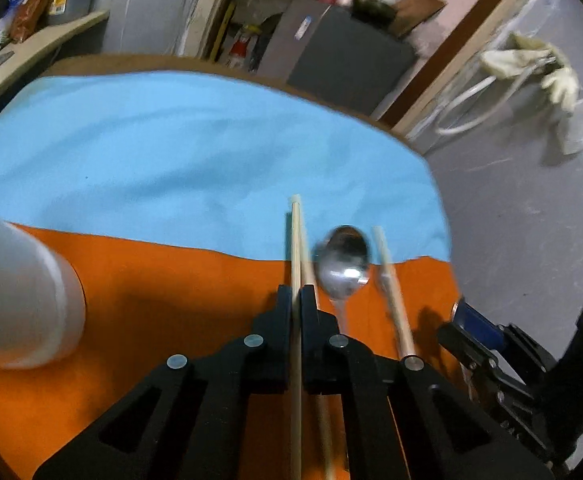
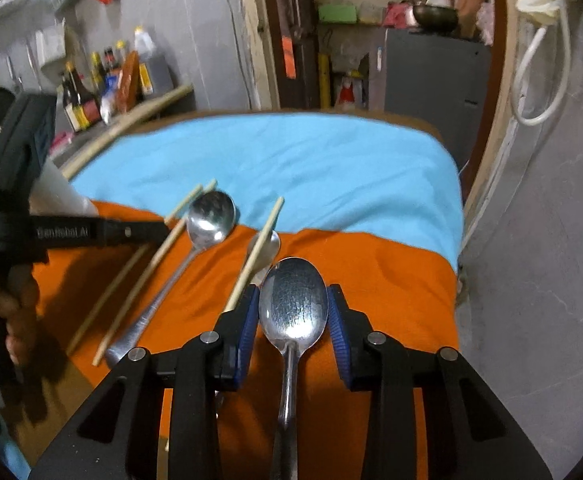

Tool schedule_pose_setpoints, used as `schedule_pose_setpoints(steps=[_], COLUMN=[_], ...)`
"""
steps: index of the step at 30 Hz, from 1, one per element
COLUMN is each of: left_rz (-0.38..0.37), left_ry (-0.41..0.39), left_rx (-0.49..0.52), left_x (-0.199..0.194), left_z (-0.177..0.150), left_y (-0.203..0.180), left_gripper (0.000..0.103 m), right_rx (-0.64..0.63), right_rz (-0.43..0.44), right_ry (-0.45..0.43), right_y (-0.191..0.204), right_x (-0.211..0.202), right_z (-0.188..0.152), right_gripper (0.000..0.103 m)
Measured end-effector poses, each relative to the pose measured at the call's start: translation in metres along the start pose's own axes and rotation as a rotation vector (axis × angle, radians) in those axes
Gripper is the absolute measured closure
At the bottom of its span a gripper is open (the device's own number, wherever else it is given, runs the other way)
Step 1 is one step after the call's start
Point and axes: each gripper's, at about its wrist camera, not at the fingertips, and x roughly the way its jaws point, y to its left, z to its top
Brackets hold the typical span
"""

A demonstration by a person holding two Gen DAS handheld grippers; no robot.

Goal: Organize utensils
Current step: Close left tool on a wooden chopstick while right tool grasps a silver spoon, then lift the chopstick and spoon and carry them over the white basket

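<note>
My left gripper (image 1: 296,294) is shut on a pale wooden chopstick (image 1: 296,236) that runs forward between its fingers. A second chopstick (image 1: 310,276) lies just beneath it. A round steel spoon (image 1: 345,260) and another chopstick (image 1: 391,292) lie to the right on the orange cloth (image 1: 151,280). In the right wrist view my right gripper (image 2: 293,308) has its blue pads against both sides of an oval steel spoon's bowl (image 2: 293,300). The left gripper (image 2: 163,230) shows there at left, pinching a chopstick (image 2: 147,268) next to the round spoon (image 2: 211,216).
A white cup (image 1: 19,300) stands on the orange cloth at the left. A blue cloth (image 2: 291,160) covers the far half of the table. One chopstick (image 2: 257,252) lies over a small spoon (image 2: 271,244). Bottles (image 2: 79,108) crowd a shelf behind; grey floor lies right.
</note>
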Motion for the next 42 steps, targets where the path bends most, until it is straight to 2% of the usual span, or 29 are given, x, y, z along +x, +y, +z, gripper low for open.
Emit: schedule_pose_setpoints(steps=[3,10,15,20,23,31,36,42], left_rz=[-0.06,-0.107,-0.124,-0.15,-0.167,-0.153,-0.119,-0.064], left_ry=[-0.093,-0.283,-0.373,-0.466,-0.523,-0.627,-0.72,-0.823], left_rx=[0.049,0.169,0.194,0.198,0.193,0.169,0.129,0.028], left_x=[-0.021,-0.062,-0.078,-0.107,-0.131,-0.186,-0.227,-0.258], left_z=[-0.013,-0.025,-0.024,-0.022,-0.019,0.0,0.008,0.018], left_y=[-0.017,-0.056,-0.073,-0.074,-0.066,-0.04,-0.001,0.066], left_gripper=[0.101,0.101,0.101,0.101,0.101,0.101,0.101,0.101], right_rx=[0.025,0.049,0.038,0.055,0.06,0.03,0.039,0.095], right_rz=[0.01,0.011,0.015,0.05,0.072,0.145,0.22,0.329], right_ry=[-0.087,-0.284,-0.376,-0.472,-0.518,-0.623,-0.673,-0.716], right_y=[-0.001,0.006,0.015,0.026,0.037,0.082,0.114,0.153], right_x=[-0.016,-0.055,-0.077,-0.097,-0.107,-0.127,-0.122,-0.098], right_z=[-0.003,0.001,0.011,0.028,0.037,0.07,0.09,0.109], right_gripper=[0.072,0.072,0.072,0.072,0.072,0.072,0.072,0.072])
